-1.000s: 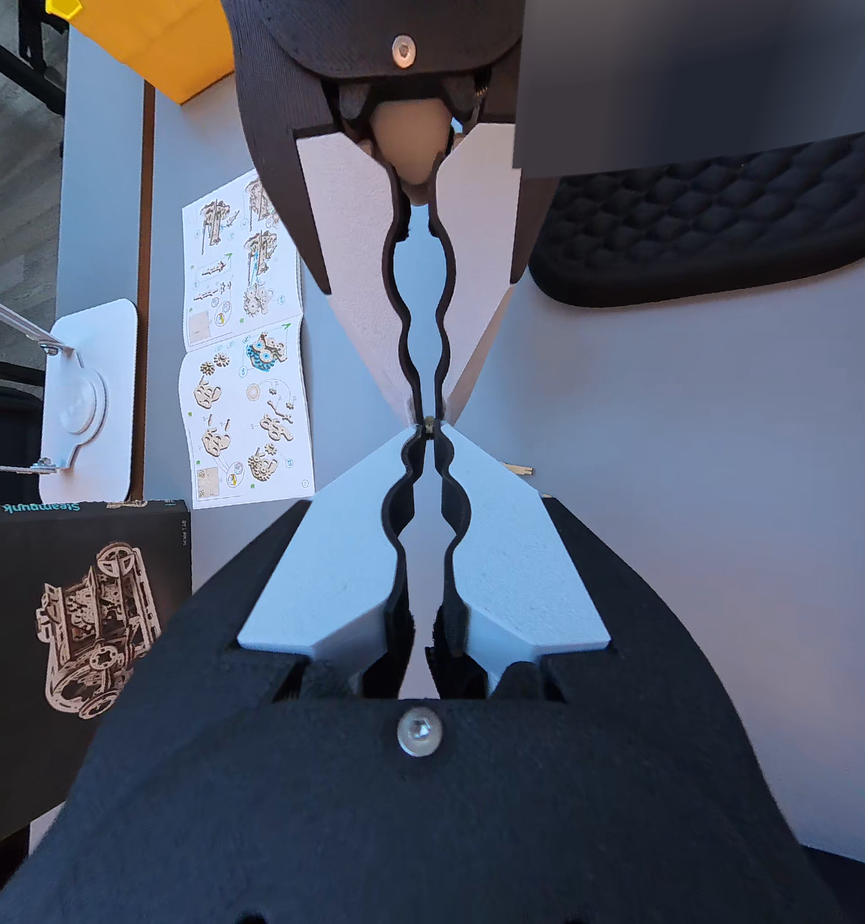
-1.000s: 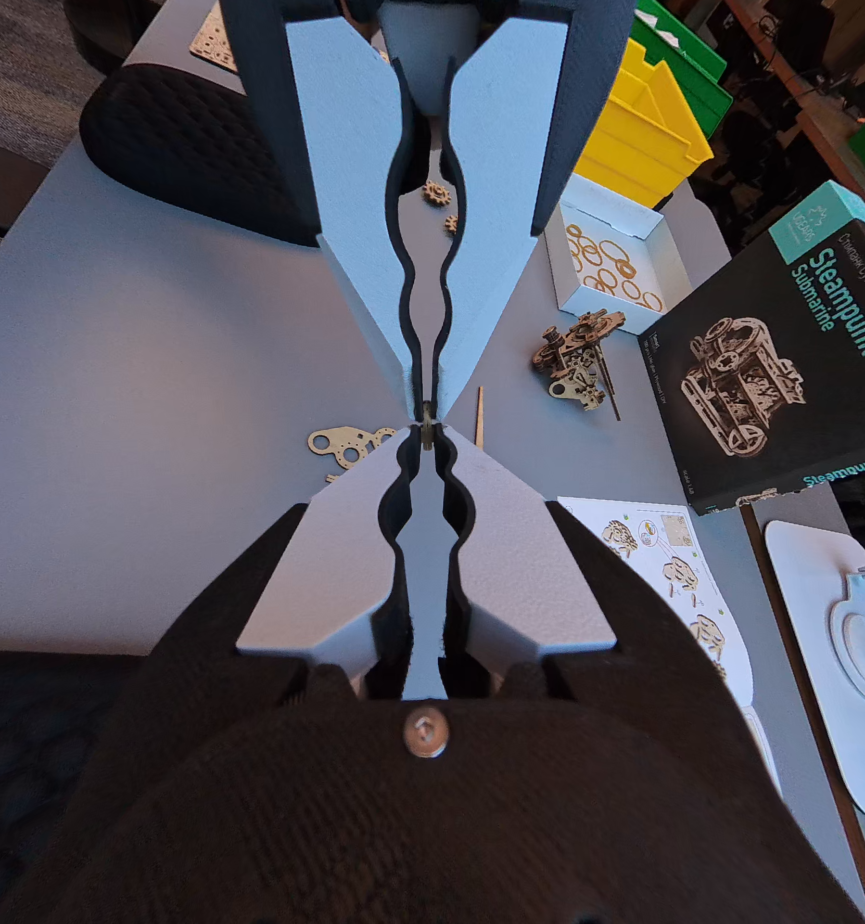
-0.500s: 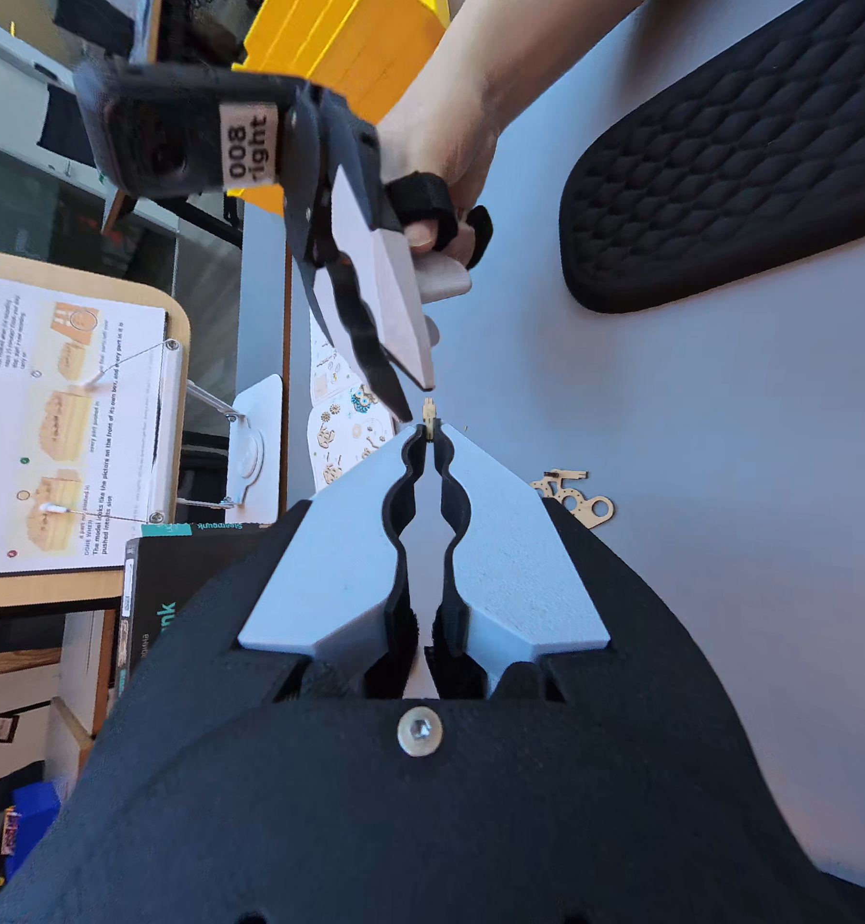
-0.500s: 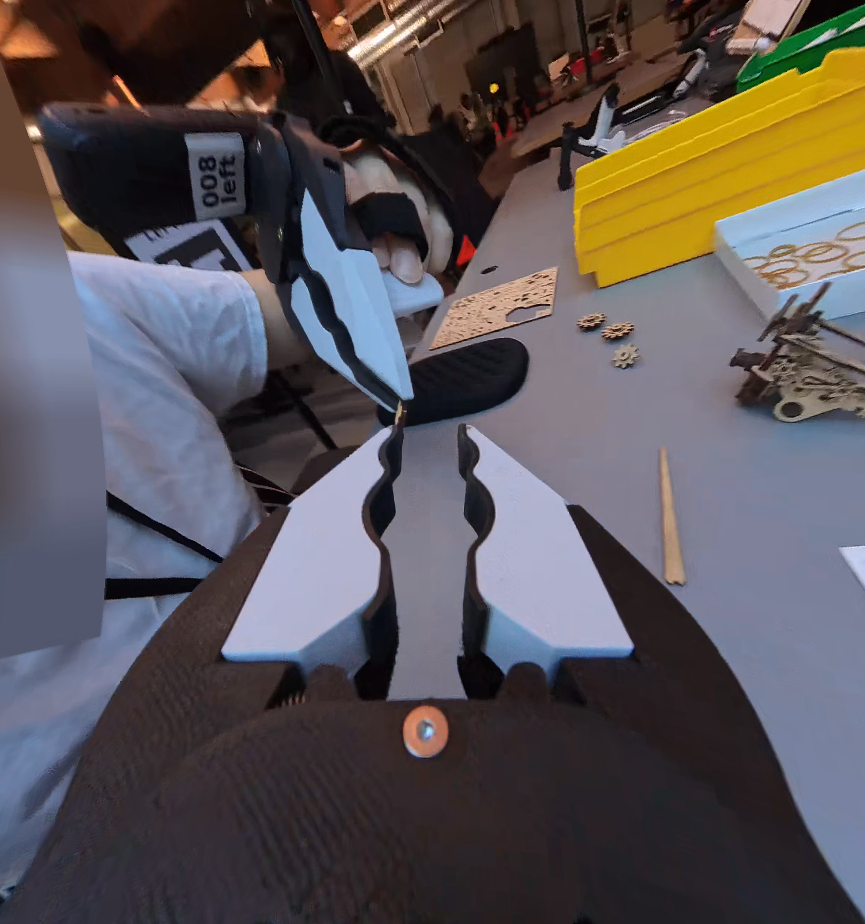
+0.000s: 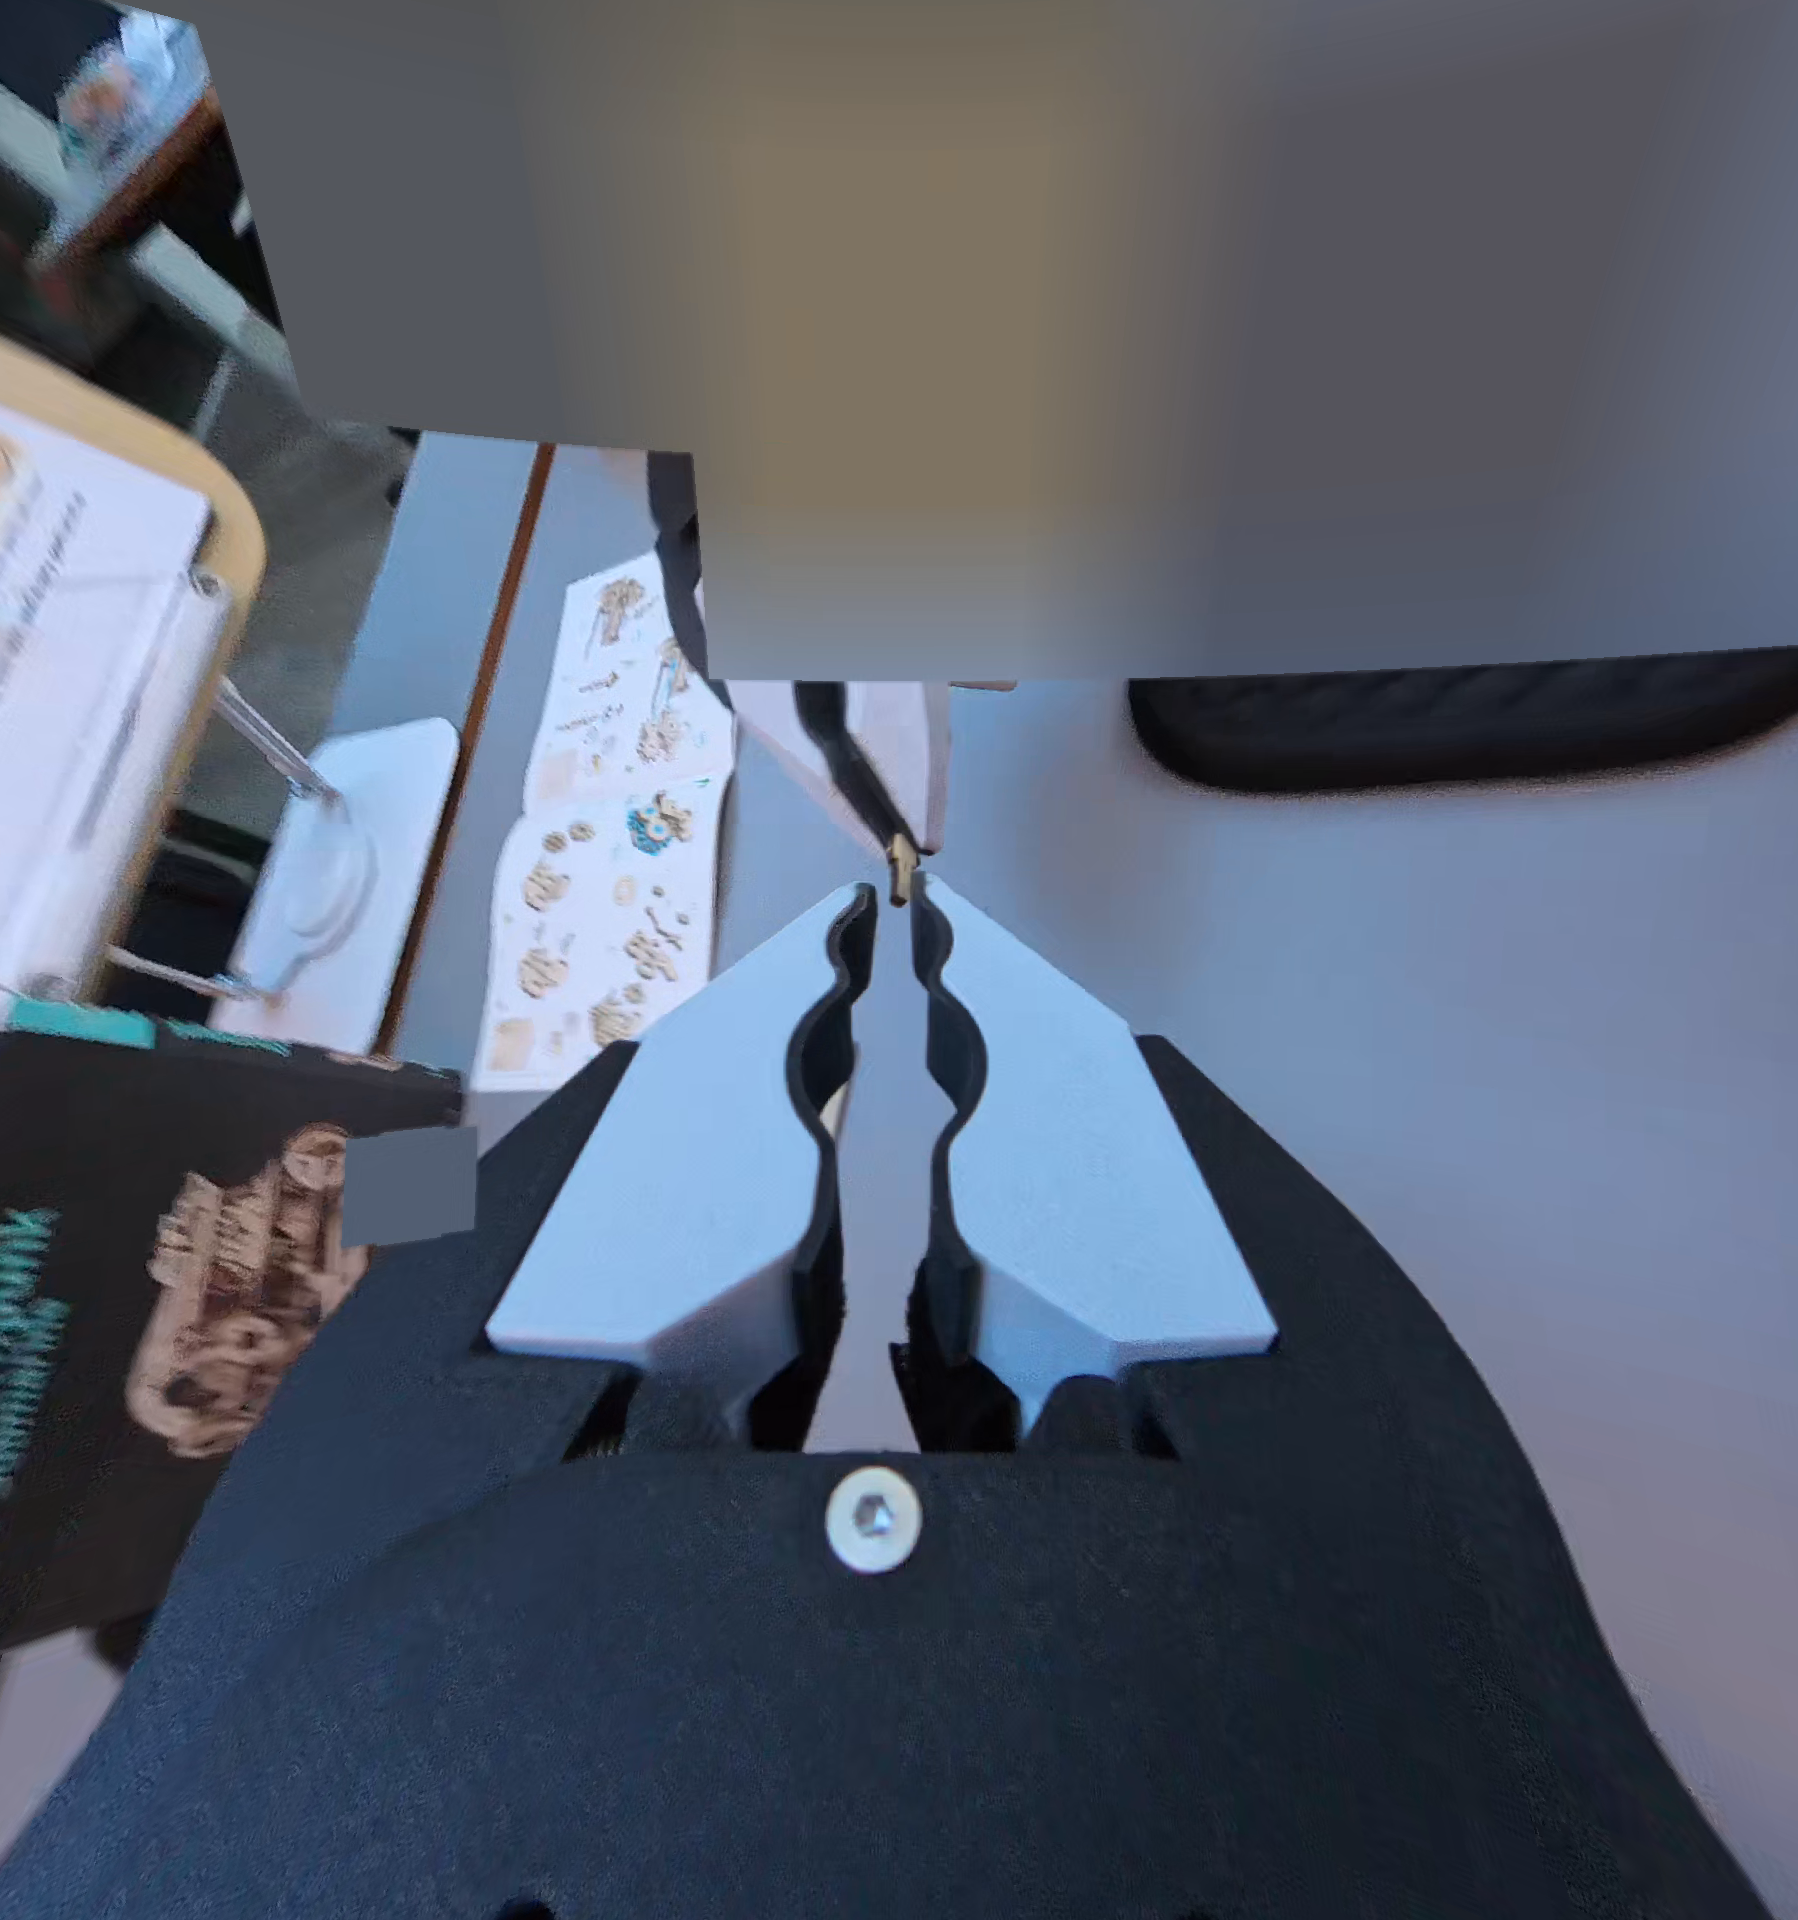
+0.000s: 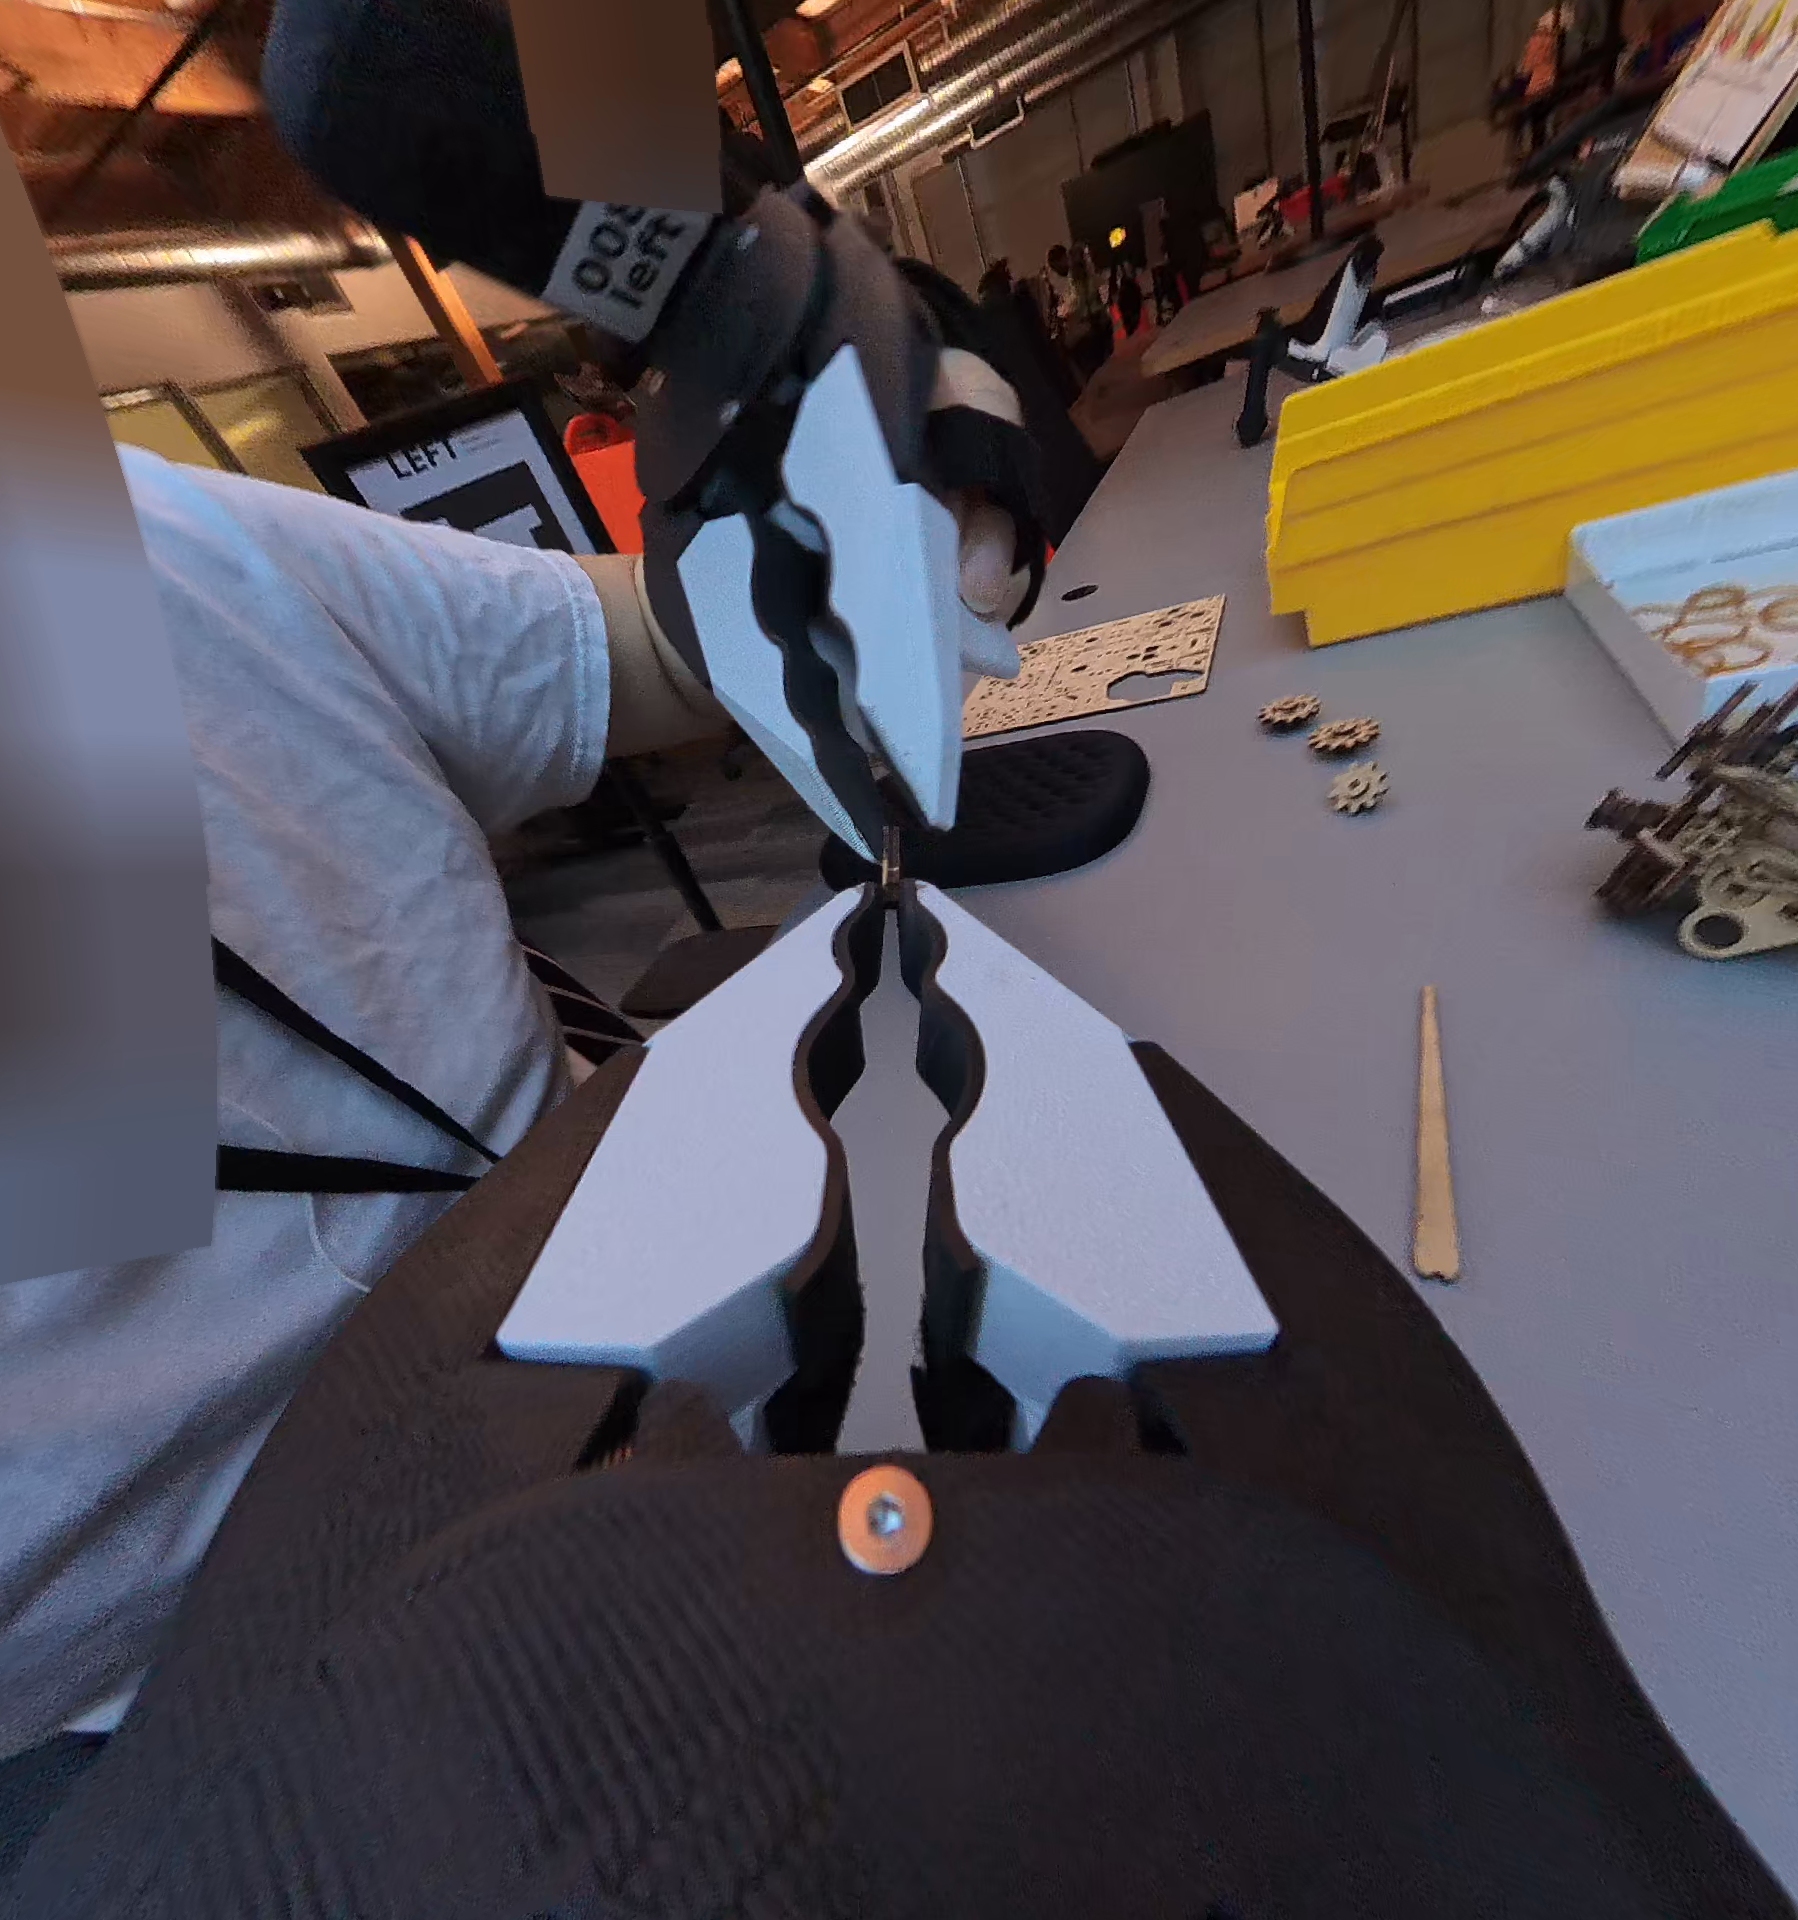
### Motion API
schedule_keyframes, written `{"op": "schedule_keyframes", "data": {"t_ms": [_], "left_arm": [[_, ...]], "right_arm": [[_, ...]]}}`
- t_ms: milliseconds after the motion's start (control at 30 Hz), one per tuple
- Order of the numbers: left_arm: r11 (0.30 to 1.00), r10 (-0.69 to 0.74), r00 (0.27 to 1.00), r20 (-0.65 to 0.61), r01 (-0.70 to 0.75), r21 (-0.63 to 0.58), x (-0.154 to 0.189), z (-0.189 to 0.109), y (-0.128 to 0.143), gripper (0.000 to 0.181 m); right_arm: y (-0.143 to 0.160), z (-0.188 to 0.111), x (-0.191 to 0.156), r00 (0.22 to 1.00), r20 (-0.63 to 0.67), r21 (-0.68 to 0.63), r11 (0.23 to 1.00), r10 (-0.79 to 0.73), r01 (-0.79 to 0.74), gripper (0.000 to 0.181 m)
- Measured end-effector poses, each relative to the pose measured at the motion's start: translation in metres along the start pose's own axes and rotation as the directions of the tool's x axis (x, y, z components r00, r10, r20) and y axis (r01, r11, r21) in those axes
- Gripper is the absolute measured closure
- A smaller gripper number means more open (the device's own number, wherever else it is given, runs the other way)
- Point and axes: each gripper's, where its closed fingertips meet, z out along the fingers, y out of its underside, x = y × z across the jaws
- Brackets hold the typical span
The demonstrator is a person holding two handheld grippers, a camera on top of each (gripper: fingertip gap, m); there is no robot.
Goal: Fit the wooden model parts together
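Note:
A small wooden part (image 5: 901, 871) hangs in the air between the two grippers, which meet tip to tip above the grey table (image 5: 1394, 1143). My right gripper (image 6: 882, 902) is shut on the part (image 6: 888, 868). In the left wrist view it comes in from above (image 5: 910, 844) with the part sticking out of its tips. My left gripper (image 5: 893, 894) is slightly open. The part's end stands between its tips with a gap at the left pad. The left gripper (image 6: 890, 826) also shows in the right wrist view, reaching down from above.
A partly built wooden model (image 6: 1726, 862), three small gears (image 6: 1331, 738), a wooden stick (image 6: 1433, 1143), a punched wooden sheet (image 6: 1103, 665), a black pad (image 6: 1040, 800), a yellow bin (image 6: 1549, 436) and a white tray (image 6: 1643, 644) are on the table. An instruction sheet (image 5: 604, 862) and a black box (image 5: 147, 1247) lie to the left. Both grippers' tips are close together, under 4 cm apart. The wooden stick (image 6: 1433, 1143) is about 15 centimeters from both grippers' fingertips.
Half a second ago my left gripper held the part and my right gripper was open beside it. Now the right has shut on the part and the left has opened slightly.

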Motion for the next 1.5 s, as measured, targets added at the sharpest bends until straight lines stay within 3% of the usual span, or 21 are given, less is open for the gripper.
{"op": "schedule_keyframes", "data": {"t_ms": [100, 133, 200, 367, 733, 1500], "left_arm": [[0.958, -0.283, 0.955, -0.087, 0.286, 0.033, -0.005, -0.003, -0.002, 0.158], [0.942, -0.328, 0.940, -0.092, 0.333, 0.045, -0.007, -0.003, -0.003, 0.153], [0.924, -0.371, 0.924, -0.091, 0.377, 0.061, -0.010, -0.003, -0.003, 0.158], [0.907, -0.398, 0.908, -0.133, 0.411, 0.088, -0.003, 0.000, -0.008, 0.180], [0.850, -0.480, 0.856, -0.192, 0.508, 0.141, -0.007, 0.000, -0.013, 0.180], [0.808, -0.522, 0.827, -0.210, 0.558, 0.190, -0.014, -0.002, -0.016, 0.181]], "right_arm": [[-0.007, -0.004, -0.002, 0.985, -0.056, 0.003, 0.987, -0.162, 0.163, 0.180], [-0.008, -0.004, -0.003, 0.980, -0.067, 0.001, 0.982, -0.188, 0.189, 0.180], [-0.011, -0.004, -0.005, 0.972, -0.083, 0.007, 0.975, -0.220, 0.222, 0.180], [-0.011, -0.003, -0.003, 0.970, -0.098, 0.013, 0.974, -0.223, 0.225, 0.180], [-0.014, -0.005, -0.002, 0.972, -0.098, 0.041, 0.976, -0.211, 0.216, 0.180], [-0.017, -0.006, 0.000, 0.983, -0.085, 0.087, 0.982, -0.162, 0.170, 0.180]]}}
